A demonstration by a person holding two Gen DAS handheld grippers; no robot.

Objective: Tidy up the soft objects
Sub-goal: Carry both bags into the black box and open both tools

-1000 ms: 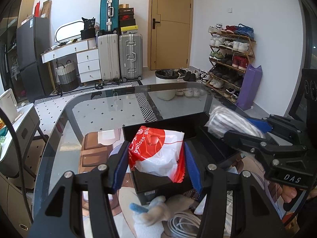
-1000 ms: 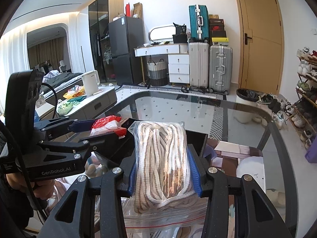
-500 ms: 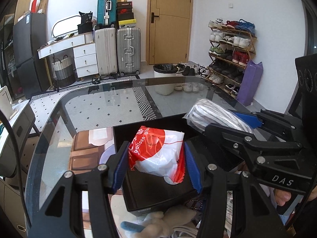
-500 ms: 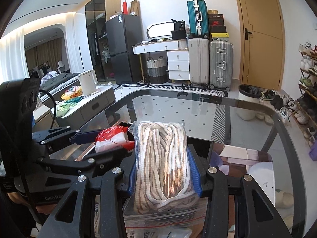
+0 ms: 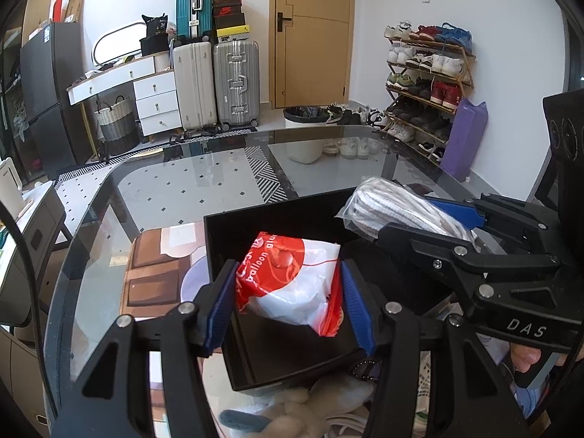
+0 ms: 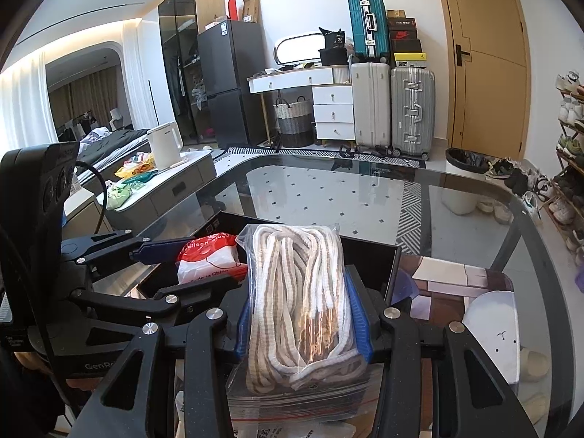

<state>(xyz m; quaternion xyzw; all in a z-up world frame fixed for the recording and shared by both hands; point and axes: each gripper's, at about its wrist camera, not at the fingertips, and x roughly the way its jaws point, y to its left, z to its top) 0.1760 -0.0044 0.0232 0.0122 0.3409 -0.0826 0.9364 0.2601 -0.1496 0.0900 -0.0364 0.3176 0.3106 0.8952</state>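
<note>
A: Left gripper (image 5: pixel 288 288) status?
B: Jaws were opening, red-and-white bag (image 5: pixel 292 284) between them, frame centre, over the black box (image 5: pixel 262 226).
A: Right gripper (image 6: pixel 303 317)?
B: Clamped on the bagged rope (image 6: pixel 303 292), lower centre.

Far wall: tan wooden door (image 5: pixel 314 33). Left of it, a silver ribbed suitcase (image 5: pixel 236 82) beside a white suitcase (image 5: pixel 193 84); teal suitcase (image 5: pixel 189 5) stacked above. Right: wooden shoe rack (image 5: pixel 425 84) filled with sneakers. White electric kettle (image 6: pixel 165 145) on far-left grey cabinet (image 6: pixel 171 186).
</note>
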